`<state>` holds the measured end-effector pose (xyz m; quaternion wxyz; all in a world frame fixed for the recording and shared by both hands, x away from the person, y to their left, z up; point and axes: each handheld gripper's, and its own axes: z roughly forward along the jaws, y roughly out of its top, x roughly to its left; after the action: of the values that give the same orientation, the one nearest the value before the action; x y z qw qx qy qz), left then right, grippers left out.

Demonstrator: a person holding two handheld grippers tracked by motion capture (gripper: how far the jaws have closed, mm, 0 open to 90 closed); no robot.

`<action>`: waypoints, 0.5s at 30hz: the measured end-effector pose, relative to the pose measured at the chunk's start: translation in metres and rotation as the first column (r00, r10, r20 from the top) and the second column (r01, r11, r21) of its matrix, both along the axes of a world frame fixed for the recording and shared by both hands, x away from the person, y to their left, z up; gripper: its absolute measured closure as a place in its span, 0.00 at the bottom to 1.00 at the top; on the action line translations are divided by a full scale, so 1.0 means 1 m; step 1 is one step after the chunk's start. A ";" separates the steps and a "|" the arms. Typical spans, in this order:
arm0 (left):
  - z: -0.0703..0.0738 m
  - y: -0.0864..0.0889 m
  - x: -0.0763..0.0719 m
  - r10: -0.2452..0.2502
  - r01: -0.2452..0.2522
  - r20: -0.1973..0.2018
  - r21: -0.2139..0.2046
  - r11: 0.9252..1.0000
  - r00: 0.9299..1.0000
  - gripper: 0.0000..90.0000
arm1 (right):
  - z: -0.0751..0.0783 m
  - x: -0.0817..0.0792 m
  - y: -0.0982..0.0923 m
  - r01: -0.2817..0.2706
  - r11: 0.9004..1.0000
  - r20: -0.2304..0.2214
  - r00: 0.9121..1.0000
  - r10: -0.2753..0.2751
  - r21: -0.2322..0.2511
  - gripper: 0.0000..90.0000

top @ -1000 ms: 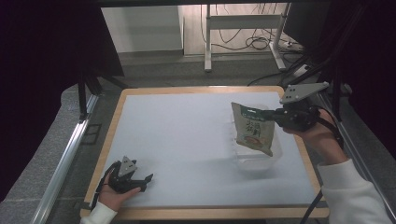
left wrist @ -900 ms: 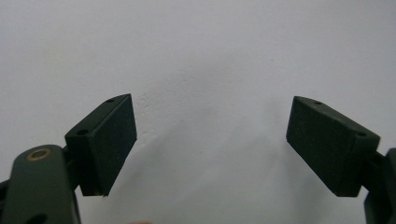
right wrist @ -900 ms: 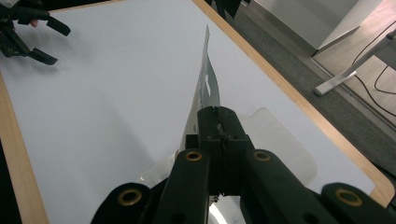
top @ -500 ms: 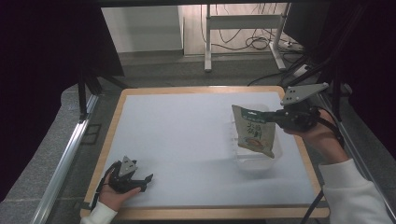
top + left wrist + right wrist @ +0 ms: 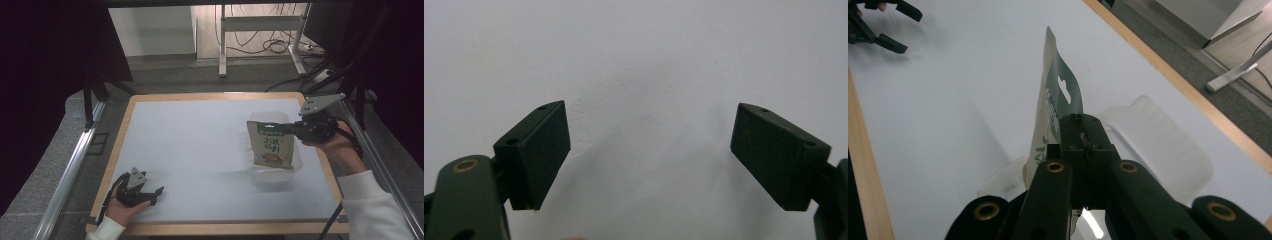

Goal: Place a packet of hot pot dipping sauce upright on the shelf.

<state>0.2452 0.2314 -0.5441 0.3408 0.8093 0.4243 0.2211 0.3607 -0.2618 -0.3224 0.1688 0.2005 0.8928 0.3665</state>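
A tan and green snack pouch (image 5: 271,146) hangs upright by its green top edge, just over a clear plastic tray (image 5: 298,162) at the right of the white table. My right gripper (image 5: 289,129) is shut on that top edge; in the right gripper view the jaws pinch the pouch (image 5: 1054,102) above the tray (image 5: 1158,145). At the table's front left corner my left gripper (image 5: 156,195) rests low over the surface, open. The left gripper view has its two pads (image 5: 540,150) wide apart over bare white table, with nothing between them.
The white table surface (image 5: 190,145) has a wooden rim (image 5: 220,227). A metal rail (image 5: 70,170) runs along the left side. Table legs and cables (image 5: 260,45) stand on the floor beyond the far edge.
My right gripper has sunk a little with the pouch, bringing its bottom closer into the tray. The left gripper has stayed where it was.
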 end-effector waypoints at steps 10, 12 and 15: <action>0.000 0.000 0.000 0.001 -0.001 0.002 -0.002 1.000 1.000 0.18 | -0.035 0.007 -0.008 0.037 0.999 -0.045 0.998 -0.037 -0.007 0.97; 0.000 0.000 0.000 0.001 -0.001 0.003 -0.001 1.000 1.000 0.18 | -0.036 0.008 -0.011 0.082 0.997 -0.035 0.996 -0.081 0.016 0.85; 0.000 0.000 0.000 0.002 -0.002 0.002 -0.004 1.000 1.000 0.18 | -0.036 0.008 -0.011 0.124 0.992 -0.022 0.992 -0.124 0.028 0.70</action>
<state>0.2450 0.2310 -0.5444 0.3429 0.8079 0.4250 0.2215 0.3687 -0.2733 -0.3583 0.1792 0.2617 0.8748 0.3662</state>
